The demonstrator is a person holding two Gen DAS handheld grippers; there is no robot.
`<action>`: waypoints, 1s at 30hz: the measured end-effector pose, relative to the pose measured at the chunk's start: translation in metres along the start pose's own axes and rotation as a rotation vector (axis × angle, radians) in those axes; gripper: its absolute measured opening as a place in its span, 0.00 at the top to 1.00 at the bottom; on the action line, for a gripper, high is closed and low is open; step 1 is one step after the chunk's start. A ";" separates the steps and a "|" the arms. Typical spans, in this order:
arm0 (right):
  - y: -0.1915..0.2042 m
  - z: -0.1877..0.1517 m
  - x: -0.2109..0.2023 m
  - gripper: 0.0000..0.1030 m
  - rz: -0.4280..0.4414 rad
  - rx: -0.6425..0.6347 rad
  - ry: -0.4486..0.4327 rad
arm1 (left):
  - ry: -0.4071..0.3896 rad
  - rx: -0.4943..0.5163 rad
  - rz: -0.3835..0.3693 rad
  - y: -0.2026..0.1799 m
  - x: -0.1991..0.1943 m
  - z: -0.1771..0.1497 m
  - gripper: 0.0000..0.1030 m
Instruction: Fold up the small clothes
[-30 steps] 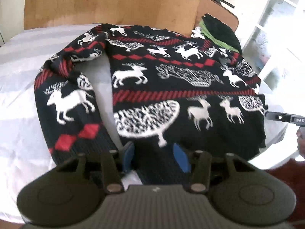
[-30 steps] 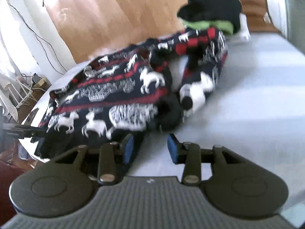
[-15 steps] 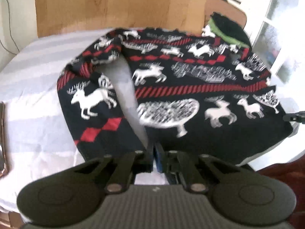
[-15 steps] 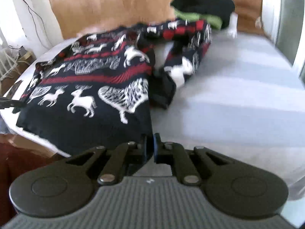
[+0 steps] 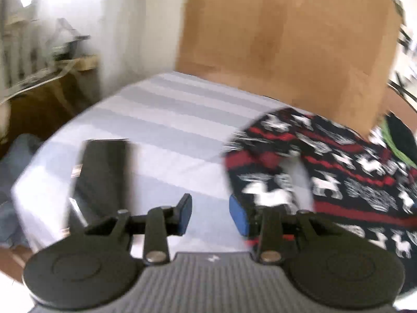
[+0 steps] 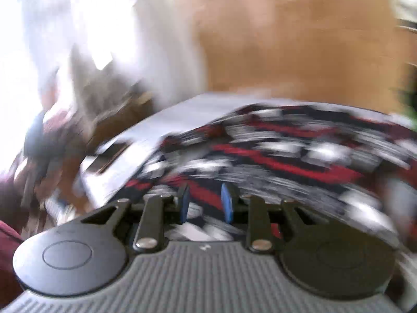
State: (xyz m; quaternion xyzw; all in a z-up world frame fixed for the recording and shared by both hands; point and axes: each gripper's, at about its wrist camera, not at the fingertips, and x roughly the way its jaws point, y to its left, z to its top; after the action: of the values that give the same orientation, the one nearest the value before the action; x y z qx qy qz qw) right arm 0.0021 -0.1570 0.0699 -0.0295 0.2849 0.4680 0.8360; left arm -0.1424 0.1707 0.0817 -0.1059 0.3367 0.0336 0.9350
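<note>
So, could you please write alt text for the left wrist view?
The open left gripper hovers over a grey-striped sheet, empty. A reindeer-patterned sweater lies to its right, a flat black object to its left.

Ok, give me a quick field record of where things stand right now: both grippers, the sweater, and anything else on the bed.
left gripper: open, empty, over striped sheet
right gripper: open, over the sweater, contact unclear from blur
sweater: black, red and white reindeer knit, lying to the right of the left gripper
dark flat object: on the sheet, left; too blurred to identify

Motion-blurred sweater (image 6: 273, 156), partly cropped
</note>
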 end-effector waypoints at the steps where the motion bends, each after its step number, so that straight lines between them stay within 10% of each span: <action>1: 0.017 0.010 0.032 0.71 0.057 -0.063 0.040 | -0.007 -0.013 0.019 0.009 -0.004 -0.004 0.68; 6: 0.066 0.031 0.134 0.64 0.201 -0.234 0.219 | -0.017 -0.077 0.090 0.046 -0.017 -0.021 0.65; 11: 0.068 0.034 0.185 0.44 0.113 -0.245 0.288 | -0.026 -0.140 0.102 0.076 -0.022 -0.035 0.62; 12: 0.073 0.035 0.188 0.46 0.104 -0.272 0.283 | -0.025 -0.146 0.102 0.080 -0.021 -0.037 0.62; 14: 0.084 0.040 0.196 0.93 0.102 -0.336 0.281 | -0.022 -0.159 0.095 0.085 -0.016 -0.036 0.62; 18: 0.076 0.068 0.209 0.94 0.133 -0.251 0.276 | -0.030 -0.176 0.097 0.088 -0.008 -0.030 0.62; 25: 0.001 0.204 0.113 0.94 0.141 -0.008 -0.079 | -0.072 -0.201 0.055 0.080 -0.001 -0.012 0.62; 30: -0.089 0.234 0.020 0.94 0.050 0.106 -0.187 | -0.080 -0.132 -0.017 0.047 0.025 0.014 0.61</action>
State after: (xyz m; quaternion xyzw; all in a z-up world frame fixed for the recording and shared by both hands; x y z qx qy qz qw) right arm 0.1866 -0.1175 0.2356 0.0655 0.2308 0.4737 0.8474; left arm -0.1205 0.2190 0.0684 -0.1690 0.2953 0.0518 0.9389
